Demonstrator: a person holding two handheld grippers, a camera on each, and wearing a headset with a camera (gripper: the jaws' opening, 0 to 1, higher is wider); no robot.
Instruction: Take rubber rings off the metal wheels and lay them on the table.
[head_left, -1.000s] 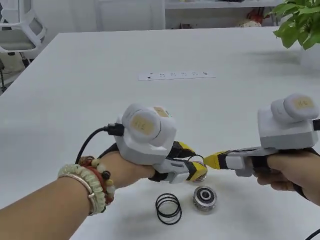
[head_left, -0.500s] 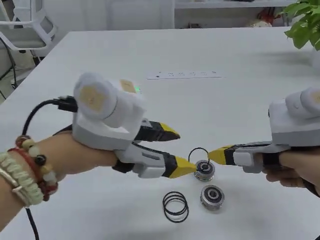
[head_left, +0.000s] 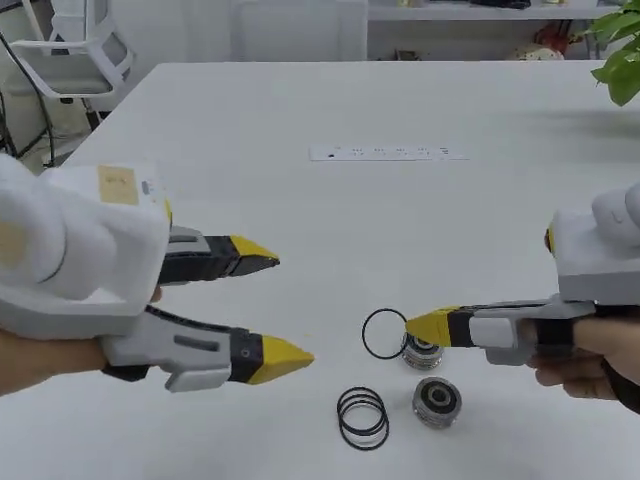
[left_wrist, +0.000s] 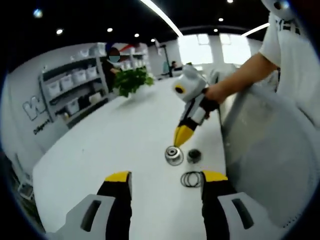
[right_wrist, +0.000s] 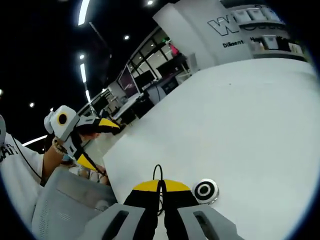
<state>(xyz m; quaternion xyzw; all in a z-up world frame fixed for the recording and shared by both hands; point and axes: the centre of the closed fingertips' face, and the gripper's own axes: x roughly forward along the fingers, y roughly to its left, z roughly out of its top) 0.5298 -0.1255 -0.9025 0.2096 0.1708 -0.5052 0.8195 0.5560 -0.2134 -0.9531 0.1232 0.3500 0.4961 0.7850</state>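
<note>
— What has changed for us since half a second back?

— Our left gripper (head_left: 280, 308) has pulled away toward the left edge of the desk (head_left: 300, 100). Its lower tip was just beside the far wheel (head_left: 422, 352) then; now it is well apart from it. Its jaws are spread wide, as before, and empty.

— And from its own view?

— In the left gripper view we look out between the two yellow tips at both wheels and the stacked rings (head_left: 362, 417), which all lie ahead on the desk, apart from those jaws.

— Where do the stacked rings lie?

— Flat on the desk close to its near edge, just left of the near wheel (head_left: 437, 398).

— And the ring we are working on?

— The rubber ring (head_left: 385, 333) is pinched at its right side by our right gripper (head_left: 432, 325), whose jaws are clamped on it. Earlier the loop stood above the far wheel. Now it hangs to the left of the tip, beside that wheel rather than around it. We cannot tell whether its lower edge touches the desk.

— The wheels themselves?

— The far wheel sits just under the right gripper's tip, and the near wheel is just beside it, toward the near edge. In the right gripper view the thin loop rises from between the closed tips, with one wheel just to their right.
</note>
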